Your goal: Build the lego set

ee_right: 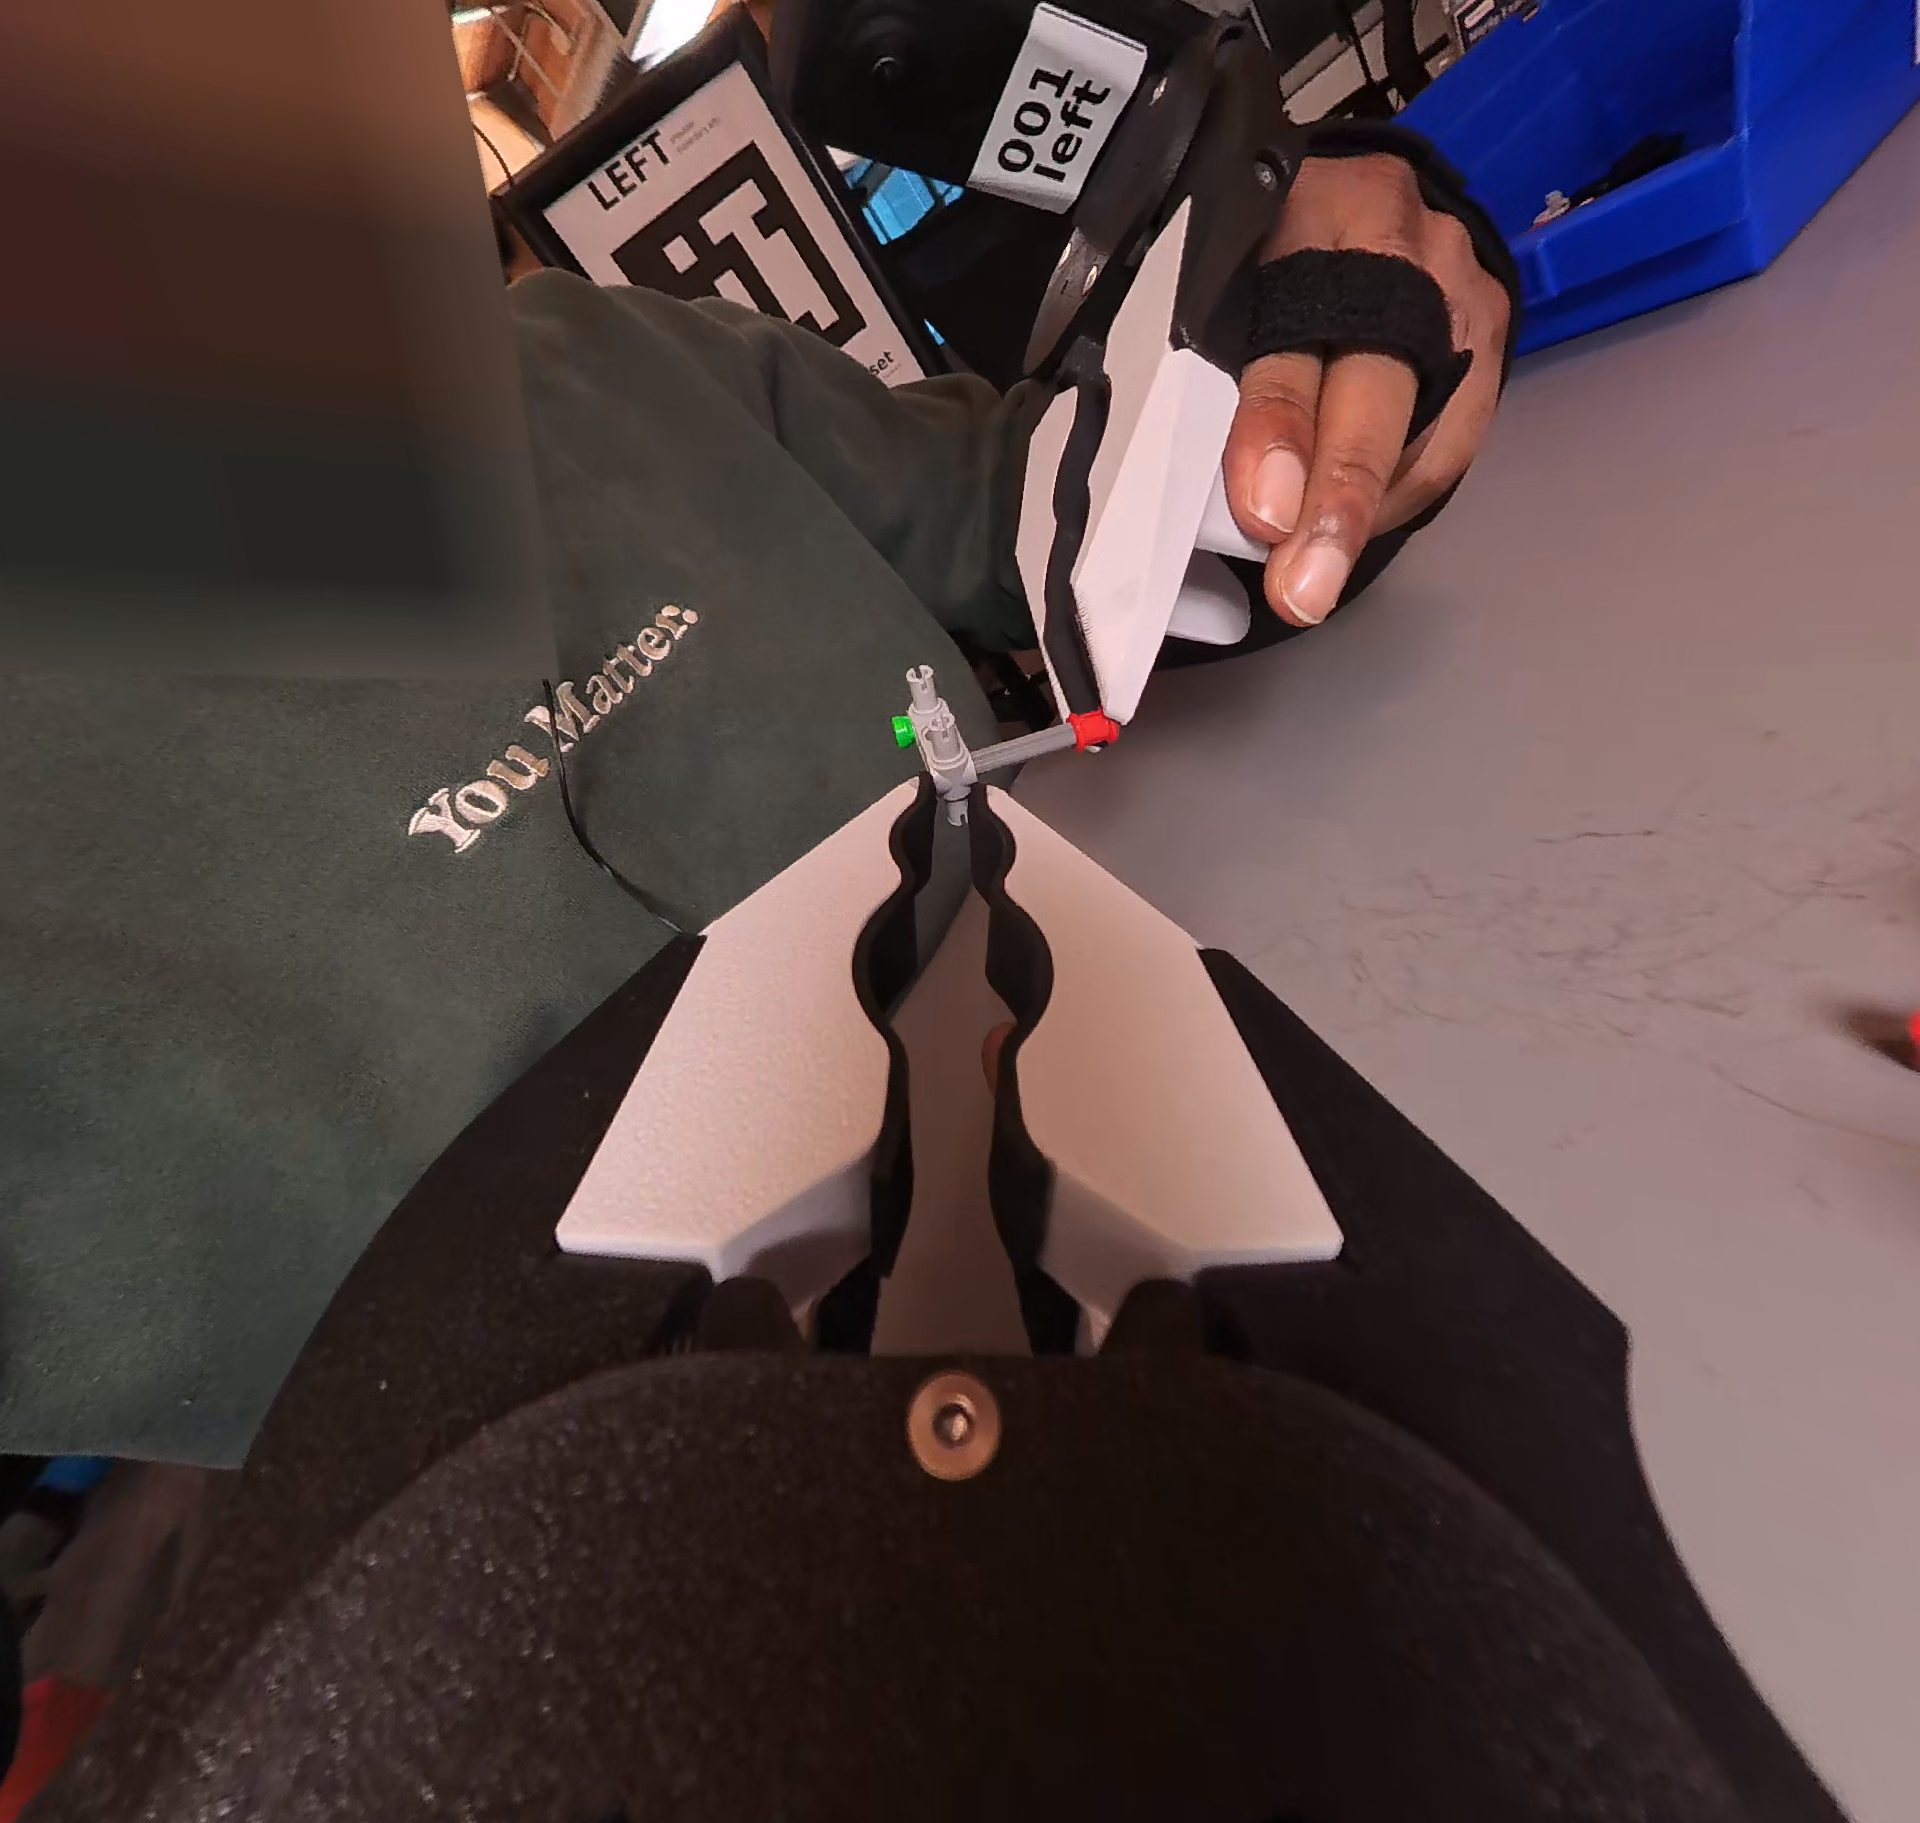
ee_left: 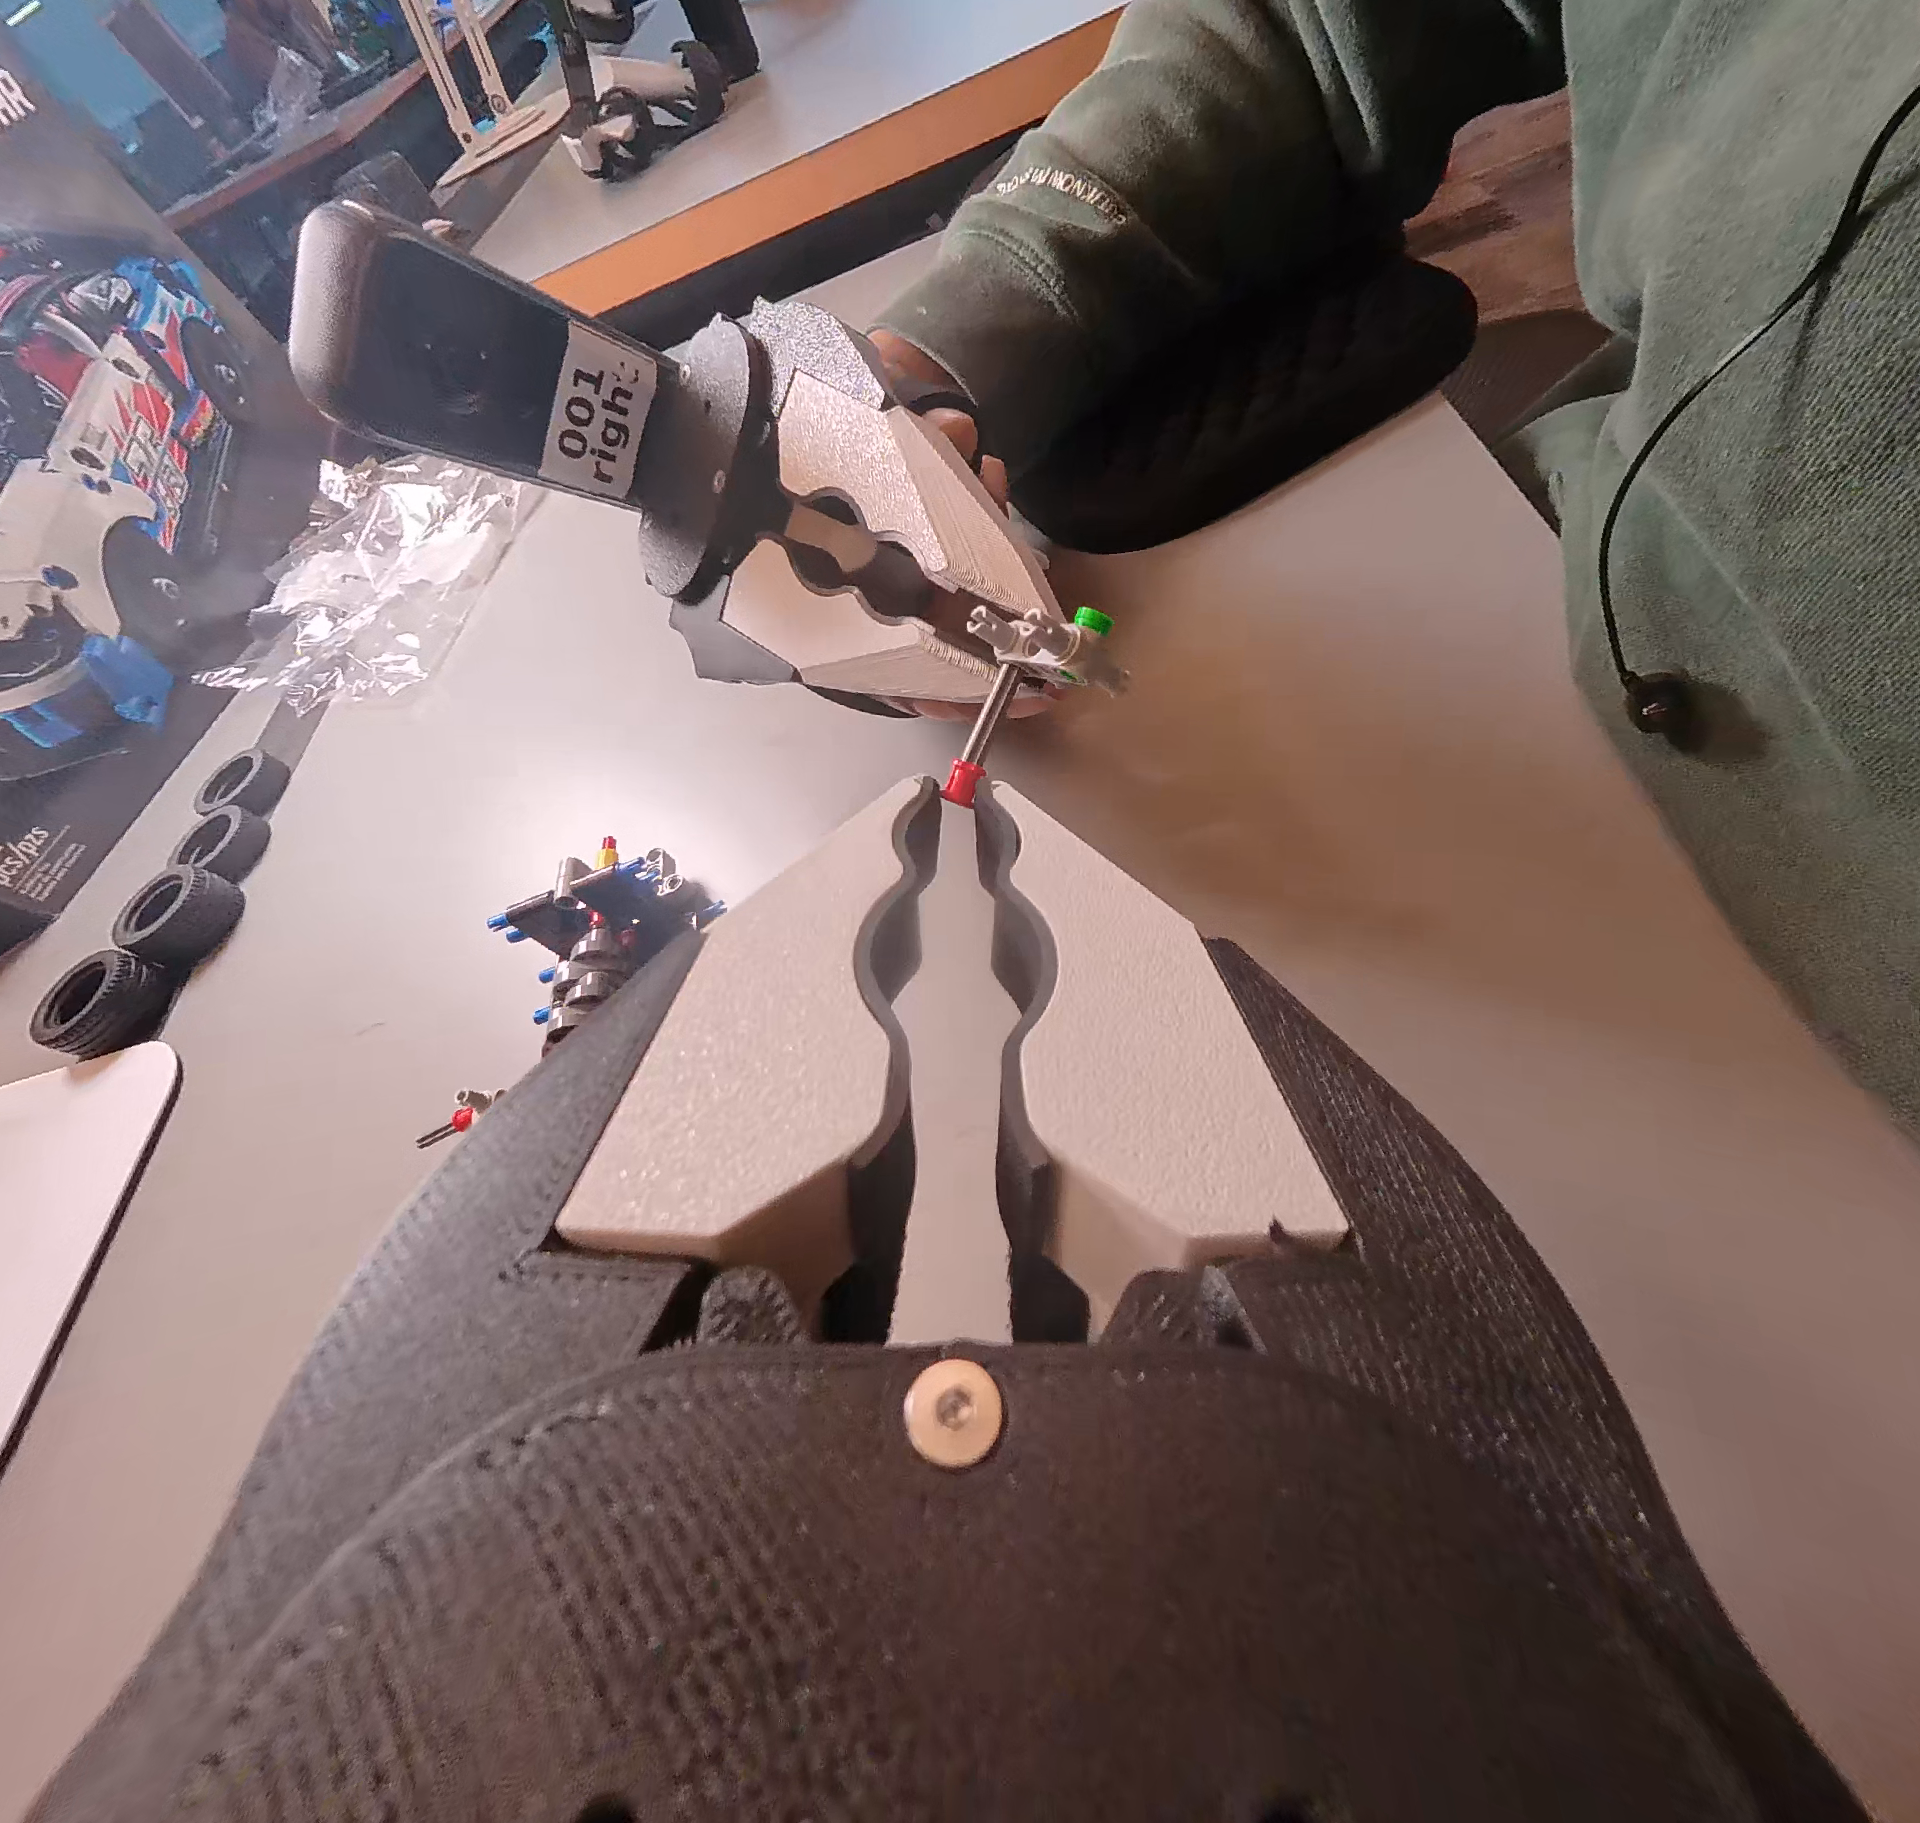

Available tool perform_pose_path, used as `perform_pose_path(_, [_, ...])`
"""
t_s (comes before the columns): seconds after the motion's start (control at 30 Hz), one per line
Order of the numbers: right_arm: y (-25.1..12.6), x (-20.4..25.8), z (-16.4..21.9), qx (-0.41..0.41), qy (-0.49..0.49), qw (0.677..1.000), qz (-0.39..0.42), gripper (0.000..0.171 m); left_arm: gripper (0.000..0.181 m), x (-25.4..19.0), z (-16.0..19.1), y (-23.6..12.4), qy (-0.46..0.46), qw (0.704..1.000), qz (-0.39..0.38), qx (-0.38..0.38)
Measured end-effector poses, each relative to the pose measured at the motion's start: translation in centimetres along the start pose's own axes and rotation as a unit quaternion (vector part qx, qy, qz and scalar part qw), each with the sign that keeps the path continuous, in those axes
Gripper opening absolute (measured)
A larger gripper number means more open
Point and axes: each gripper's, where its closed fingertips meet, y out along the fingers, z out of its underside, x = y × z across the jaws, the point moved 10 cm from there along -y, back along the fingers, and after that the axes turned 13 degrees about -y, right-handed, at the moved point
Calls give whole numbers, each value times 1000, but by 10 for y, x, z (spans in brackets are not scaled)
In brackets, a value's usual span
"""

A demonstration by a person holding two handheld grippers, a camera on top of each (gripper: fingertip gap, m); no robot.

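Observation:
My left gripper (ee_left: 958, 786) is shut on a red bush (ee_left: 961, 782) at the end of a grey axle (ee_left: 989, 719). The axle runs into a small grey connector piece (ee_left: 1039, 639) with a green pin (ee_left: 1093, 620), which my right gripper (ee_left: 1044, 656) pinches at its tips. In the right wrist view my right gripper (ee_right: 951, 799) is shut on the grey connector piece (ee_right: 943, 750); the axle (ee_right: 1023, 750) leads right to the red bush (ee_right: 1093, 730) held in my left gripper (ee_right: 1091, 729). Both are held above the table.
A partly built lego assembly (ee_left: 603, 911) with blue pins lies on the grey table (ee_left: 1351, 838). Several black tyres (ee_left: 156, 921) line the left, beside the set's box (ee_left: 94, 485) and clear bags (ee_left: 364, 589). A loose red-tipped piece (ee_left: 457, 1121) lies near. A blue bin (ee_right: 1714, 111) stands behind. Left and right tips are no more than a few centimetres apart.

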Motion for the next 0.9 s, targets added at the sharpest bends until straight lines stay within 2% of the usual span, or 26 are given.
perform_pose_path(0.33, [3,-1,4,1,21,1000,-21,3,4,-7,0,1,28,1000,0,3])
perform_pose_path(0.9, [8,0,8,9,6,1000,-28,0,4,-14,-4,2,15,999,34,-12])
